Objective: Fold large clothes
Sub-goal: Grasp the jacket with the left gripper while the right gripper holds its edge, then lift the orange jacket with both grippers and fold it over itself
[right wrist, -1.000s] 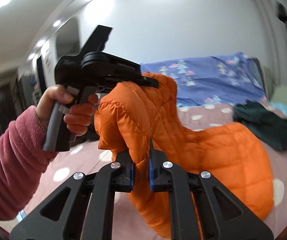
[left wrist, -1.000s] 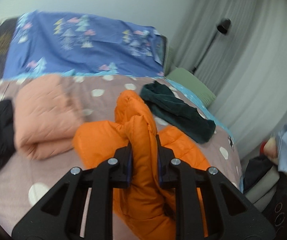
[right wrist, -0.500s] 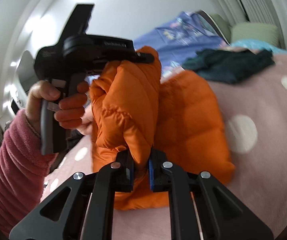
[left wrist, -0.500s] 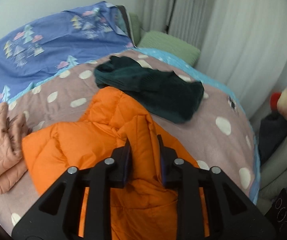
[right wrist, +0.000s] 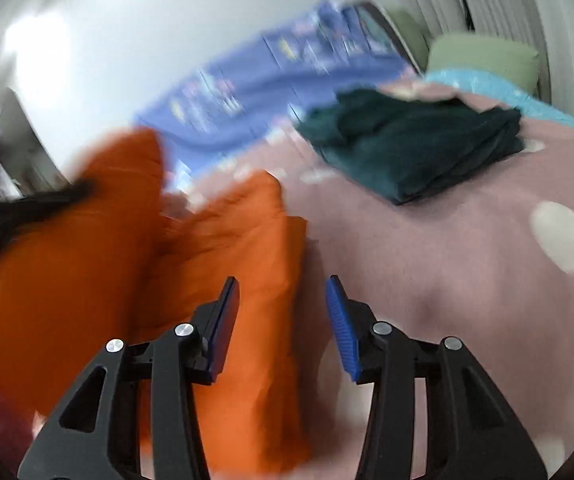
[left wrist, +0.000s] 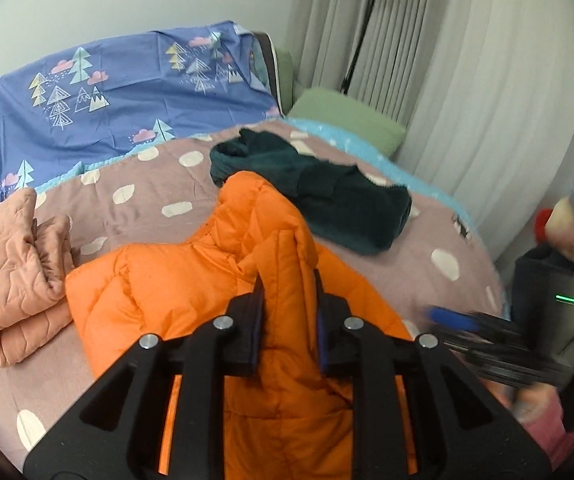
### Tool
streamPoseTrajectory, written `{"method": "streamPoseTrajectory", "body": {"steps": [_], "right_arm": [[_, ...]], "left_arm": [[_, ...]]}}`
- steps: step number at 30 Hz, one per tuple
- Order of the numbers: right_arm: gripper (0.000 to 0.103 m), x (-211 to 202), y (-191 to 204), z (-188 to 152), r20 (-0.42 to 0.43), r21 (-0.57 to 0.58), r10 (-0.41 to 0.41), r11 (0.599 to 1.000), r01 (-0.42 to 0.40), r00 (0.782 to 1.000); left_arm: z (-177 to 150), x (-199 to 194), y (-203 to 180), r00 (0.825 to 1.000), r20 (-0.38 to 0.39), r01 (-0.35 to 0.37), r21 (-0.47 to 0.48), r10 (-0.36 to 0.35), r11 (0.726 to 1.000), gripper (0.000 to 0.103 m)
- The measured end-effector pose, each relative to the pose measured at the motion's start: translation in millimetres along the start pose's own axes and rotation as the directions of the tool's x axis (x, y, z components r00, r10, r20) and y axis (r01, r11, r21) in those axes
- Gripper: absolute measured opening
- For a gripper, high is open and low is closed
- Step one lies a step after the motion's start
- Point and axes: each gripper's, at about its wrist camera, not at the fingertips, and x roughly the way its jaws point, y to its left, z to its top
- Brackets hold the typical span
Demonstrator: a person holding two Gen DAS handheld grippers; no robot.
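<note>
Right claw (right wrist: pixel 283 320) lately off one jacket (left wrist: pixel 215 300)

Our right gripper (right wrist: pixel 283 316) has just been opening, and its blue pads (right wrist: pixel 341 328) press on nothing. The orange jacket (right wrist: pixel 135 264) lies blurry on the pink dotted blanket (right wrist: pixel 467 264), its edge between the pads. A dark green garment (right wrist: pixel 415 148) sits farther back.

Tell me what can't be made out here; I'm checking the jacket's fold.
- Orange jacket, left wrist view: lower part cut off by the bottom edge, behind the left tongs.
- Same jacket, right wrist view: motion-blurred, folds unreadable.
- Right tongs, left wrist view: blurred streak.
</note>
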Motion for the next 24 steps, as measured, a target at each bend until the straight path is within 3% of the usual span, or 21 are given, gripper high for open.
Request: {"method": "streamPoseTrajectory", "body": {"steps": [1, 3, 6, 11, 14, 18, 20, 24], "right_arm": [[0.003, 15.9, -1.2, 6.5, -0.028, 0.005, 0.016, 1.000, -0.016, 0.999], [0.001, 58.8, 9.0, 17.3, -0.106, 0.044, 0.090, 0.995, -0.085, 0.990], [0.001, 96.2, 32.1, 25.9, -0.147, 0.019, 0.139, 0.990, -0.138, 0.979], [0.001, 125.4, 62.9, 25.5, -0.175, -0.120, 0.007, 0.992, -0.028, 0.984], [0.003, 106.3, 43.6, 28.7, -0.147, -0.073, -0.022, 0.997, 0.012, 0.989], [0.013, 46.4, 2.1, 30.4, -0.042, 0.020, -0.063, 0.998, 0.064, 0.997], [0.014, 14.4, -14.6, 24.1, -0.004, 0.037, -0.033, 0.999, 0.033, 0.999], [0.024, -44.9, -21.0, 1.9, 0.044, 0.019, 0.102, 0.994, -0.103, 0.994]], "left_arm": [[0.1, -3.9, 0.0, 1.000, 0.006, 0.003, -0.001, -0.003, 1.000, 0.020], [-0.8, -12.0, 1.1, 1.000, 0.019, 0.013, -0.007, -0.012, 1.000, 0.020], [-2.6, -18.8, 0.9, 0.999, 0.032, 0.019, -0.014, -0.019, 1.000, 0.020], [-2.2, -6.7, 3.9, 0.998, 0.027, 0.056, -0.050, -0.055, 0.997, 0.020], [-0.4, 22.1, -3.2, 0.998, -0.012, 0.069, -0.050, -0.070, 0.996, 0.023], [-6.5, 86.4, -12.7, 0.990, -0.133, 0.032, -0.071, -0.041, 0.997, 0.029], [-8.7, 109.9, -15.7, 0.984, -0.162, 0.053, -0.103, -0.069, 0.993, 0.031], [-11.6, 125.9, -27.1, 0.981, -0.169, 0.078, -0.090, -0.092, 0.993, 0.034]]}}
